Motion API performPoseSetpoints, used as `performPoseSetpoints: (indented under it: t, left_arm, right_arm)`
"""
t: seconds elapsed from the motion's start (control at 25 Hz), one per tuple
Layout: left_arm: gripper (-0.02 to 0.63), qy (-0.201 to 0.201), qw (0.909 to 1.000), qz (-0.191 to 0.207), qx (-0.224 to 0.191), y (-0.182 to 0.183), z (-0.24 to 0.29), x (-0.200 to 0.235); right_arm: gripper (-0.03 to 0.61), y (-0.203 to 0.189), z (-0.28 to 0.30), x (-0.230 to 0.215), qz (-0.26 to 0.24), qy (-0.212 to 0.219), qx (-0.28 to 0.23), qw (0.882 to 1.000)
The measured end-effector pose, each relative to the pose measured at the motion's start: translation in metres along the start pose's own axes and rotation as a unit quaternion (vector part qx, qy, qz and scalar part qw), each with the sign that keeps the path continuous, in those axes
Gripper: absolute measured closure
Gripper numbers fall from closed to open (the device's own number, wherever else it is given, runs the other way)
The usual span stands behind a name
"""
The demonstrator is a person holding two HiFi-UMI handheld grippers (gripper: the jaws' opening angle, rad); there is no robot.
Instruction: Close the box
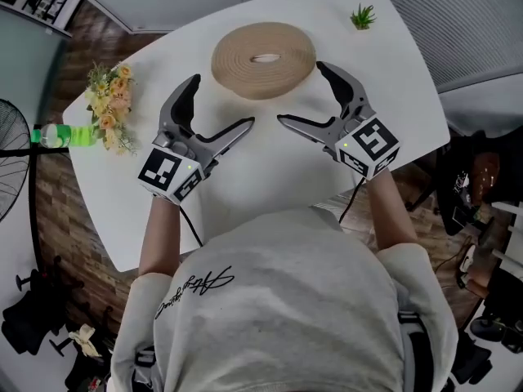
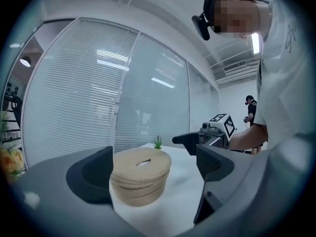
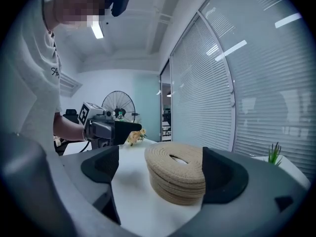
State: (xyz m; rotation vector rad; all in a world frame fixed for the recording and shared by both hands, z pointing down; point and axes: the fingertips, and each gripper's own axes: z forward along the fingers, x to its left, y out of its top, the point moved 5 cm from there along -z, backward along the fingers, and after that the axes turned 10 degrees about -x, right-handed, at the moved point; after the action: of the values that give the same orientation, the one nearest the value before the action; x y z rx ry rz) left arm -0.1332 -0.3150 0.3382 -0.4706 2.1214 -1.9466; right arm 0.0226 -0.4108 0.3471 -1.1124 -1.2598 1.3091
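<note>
A round woven box [image 1: 263,58] sits on the white tabletop [image 1: 270,178], with a slot in its flat top. The left claw [image 1: 221,101] is close beside the box at its near left, jaws spread wide and gripping nothing. The right claw [image 1: 301,92] mirrors it at the box's near right, likewise spread and empty. Well left of the box lies a flower bunch [image 1: 110,104], and beyond the box to its right stands a small green plant [image 1: 363,16]
</note>
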Motion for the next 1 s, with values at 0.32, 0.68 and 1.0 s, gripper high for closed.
performPoseSetpoints:
  t: [0.32, 0.68, 1.0]
  left_arm:
    - [0.104, -0.008, 0.9997, 0.009, -0.020, 0.018, -0.032, -0.011]
    - [0.107, -0.020, 0.9990, 0.019, -0.036, 0.031, -0.064, -0.030]
    - [0.200, -0.052, 0.9976, 0.018, -0.041, 0.042, -0.095, -0.047]
  right_arm:
    - [0.071, 0.016, -0.012, 0.044, 0.001, -0.050, -0.025, 0.998]
    - [0.104, 0.030, -0.030, 0.090, -0.017, -0.086, -0.035, 0.996]
    - [0.211, 0.040, -0.039, 0.135, -0.012, -0.099, -0.053, 0.994]
